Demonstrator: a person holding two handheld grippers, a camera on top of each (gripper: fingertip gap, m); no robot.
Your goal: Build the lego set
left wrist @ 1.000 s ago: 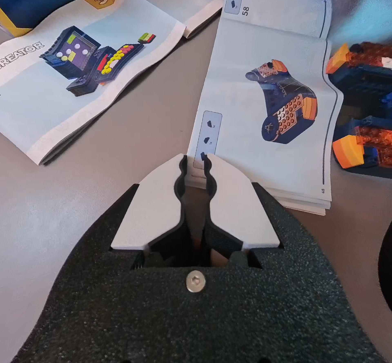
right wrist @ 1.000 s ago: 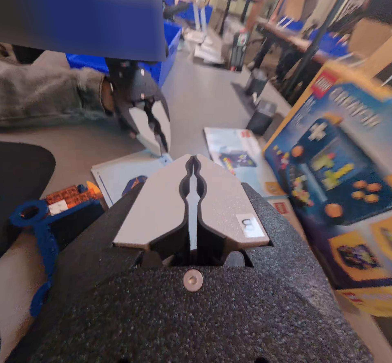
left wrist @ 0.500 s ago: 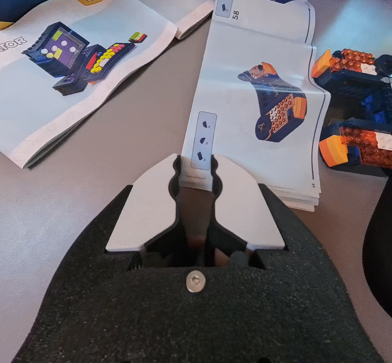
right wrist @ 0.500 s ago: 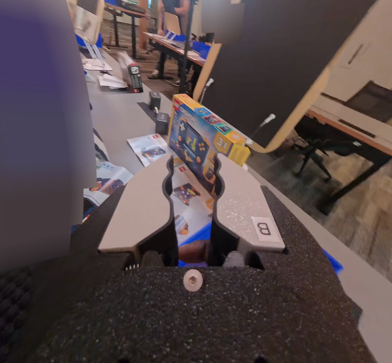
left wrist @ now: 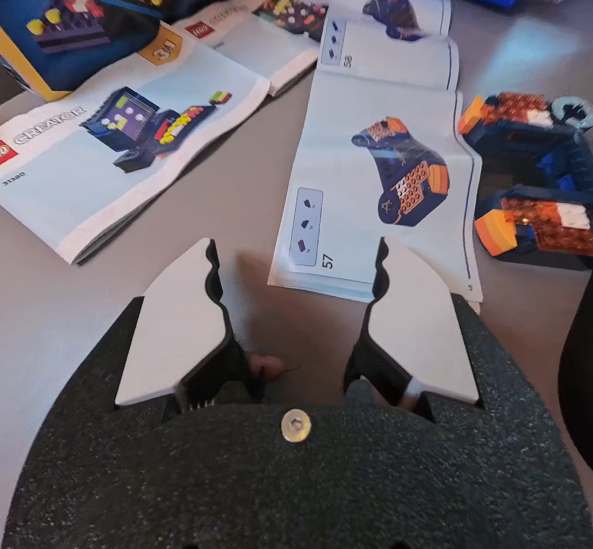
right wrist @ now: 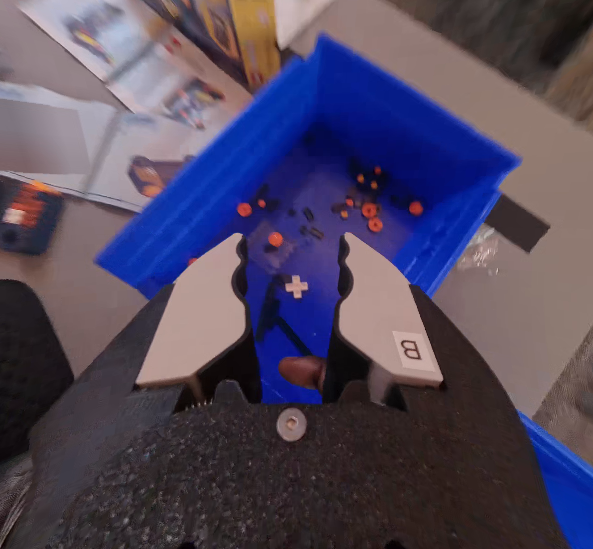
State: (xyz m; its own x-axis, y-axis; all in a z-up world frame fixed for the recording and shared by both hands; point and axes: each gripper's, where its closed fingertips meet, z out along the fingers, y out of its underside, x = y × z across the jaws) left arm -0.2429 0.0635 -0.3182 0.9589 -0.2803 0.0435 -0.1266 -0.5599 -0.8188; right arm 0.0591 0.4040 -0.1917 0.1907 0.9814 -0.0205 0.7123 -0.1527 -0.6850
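Observation:
My left gripper (left wrist: 296, 241) is open and empty, low over the grey table at the near edge of the open instruction booklet (left wrist: 378, 180). A part-built dark blue and orange model (left wrist: 539, 180) lies right of the booklet; it also shows blurred in the right wrist view (right wrist: 25, 212). My right gripper (right wrist: 292, 238) is open and empty, held above a blue bin (right wrist: 385, 116). The bin holds several small loose pieces: orange round ones (right wrist: 369, 211), dark ones and a white cross-shaped piece (right wrist: 296, 286).
A second booklet (left wrist: 122, 148) lies left of the open one, with a third (left wrist: 256, 36) behind it. The set's box (left wrist: 80, 14) stands at the back left and shows in the right wrist view (right wrist: 224, 14). A crumpled clear bag (right wrist: 478, 251) lies right of the bin. The gap from one gripper's tips to the other's is roughly 50 cm.
Both grippers have opened wide. The left one pulled back a little from the booklet. The right one swung from facing the room down over the blue bin.

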